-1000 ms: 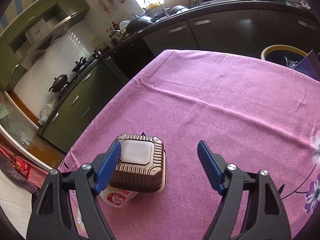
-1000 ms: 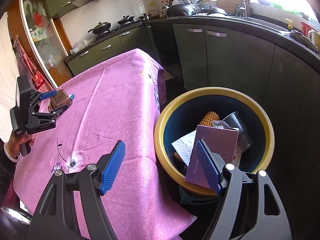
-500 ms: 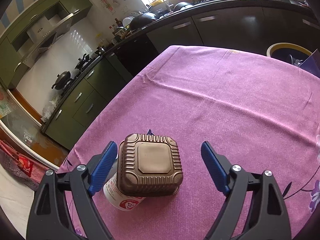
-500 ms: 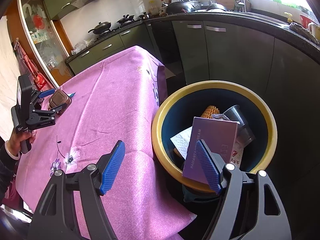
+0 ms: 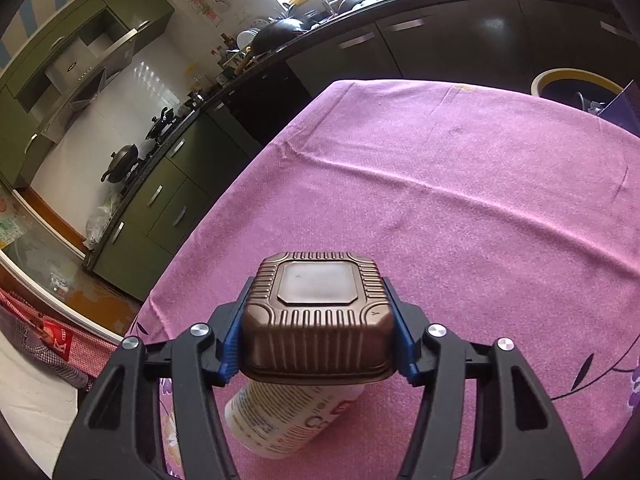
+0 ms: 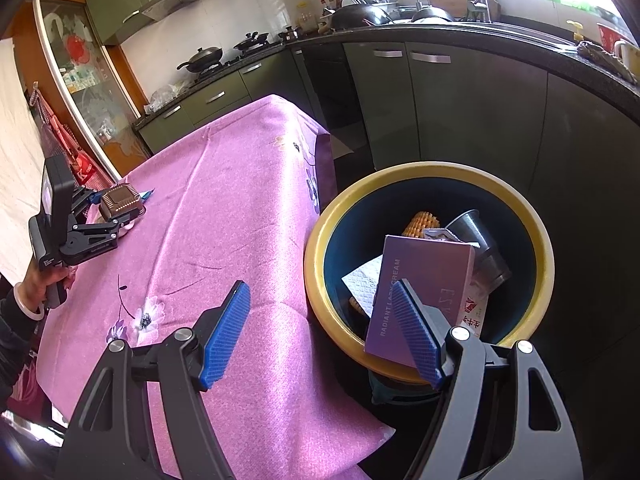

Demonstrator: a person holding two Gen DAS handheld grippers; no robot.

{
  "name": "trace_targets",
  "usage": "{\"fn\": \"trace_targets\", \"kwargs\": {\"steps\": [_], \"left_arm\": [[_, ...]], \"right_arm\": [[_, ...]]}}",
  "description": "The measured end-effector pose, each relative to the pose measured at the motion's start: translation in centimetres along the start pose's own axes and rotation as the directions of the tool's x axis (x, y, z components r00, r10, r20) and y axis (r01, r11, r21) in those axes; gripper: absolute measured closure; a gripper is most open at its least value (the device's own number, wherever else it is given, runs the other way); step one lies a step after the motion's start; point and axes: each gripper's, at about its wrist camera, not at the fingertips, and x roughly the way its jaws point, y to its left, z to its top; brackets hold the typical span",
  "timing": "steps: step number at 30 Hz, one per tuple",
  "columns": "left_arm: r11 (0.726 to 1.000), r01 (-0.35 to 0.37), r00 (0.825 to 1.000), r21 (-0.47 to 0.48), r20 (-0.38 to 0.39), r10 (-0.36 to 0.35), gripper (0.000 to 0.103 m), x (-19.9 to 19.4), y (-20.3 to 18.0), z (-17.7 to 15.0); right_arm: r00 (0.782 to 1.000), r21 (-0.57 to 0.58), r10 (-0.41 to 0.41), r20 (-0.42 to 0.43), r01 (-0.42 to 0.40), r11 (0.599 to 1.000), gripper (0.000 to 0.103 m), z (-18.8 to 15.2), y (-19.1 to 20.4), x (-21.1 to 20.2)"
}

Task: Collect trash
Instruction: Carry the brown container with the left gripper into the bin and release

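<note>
My left gripper [image 5: 318, 332] is shut on an upside-down brown ribbed plastic tray [image 5: 318, 312], its blue pads pressing both sides. A white printed cup [image 5: 288, 420] lies on its side under the tray on the pink tablecloth [image 5: 440, 208]. In the right wrist view the left gripper [image 6: 110, 216] and the brown tray [image 6: 120, 202] show at the table's far left. My right gripper [image 6: 320, 332] is open and empty, above the table's edge beside the yellow-rimmed trash bin [image 6: 520, 208], which holds a purple box [image 6: 420, 280], a corn cob, a grey cup and paper.
The trash bin [image 5: 568, 80] stands on the floor past the table's far right corner. Dark green kitchen cabinets [image 6: 440, 112] and a black counter with pots ring the room. A glass cabinet [image 6: 80, 92] stands at the left.
My left gripper has closed on the brown tray, which was between open jaws before. The right gripper has stayed open over the bin's edge.
</note>
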Motion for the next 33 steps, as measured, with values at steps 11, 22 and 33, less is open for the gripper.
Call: {"fn": "trace_targets", "kwargs": {"steps": [11, 22, 33], "left_arm": [[0.994, 0.103, 0.989, -0.039, 0.107, -0.098, 0.047, -6.0, 0.2, 3.1], [0.923, 0.368, 0.904, 0.117, 0.19, -0.384, 0.046, -9.6, -10.2, 11.9], [0.831, 0.532, 0.829, 0.161, 0.097, -0.55, 0.046, -4.3, -22.5, 21.4]], "right_arm": [[0.999, -0.001, -0.003, 0.032, 0.003, 1.0, 0.03, -0.1, 0.2, -1.5], [0.99, 0.09, -0.109, 0.092, 0.101, 0.991, 0.03, -2.7, -3.8, -8.1], [0.981, 0.192, -0.156, 0.112, 0.133, 0.972, 0.03, -5.6, -8.5, -12.2]]}}
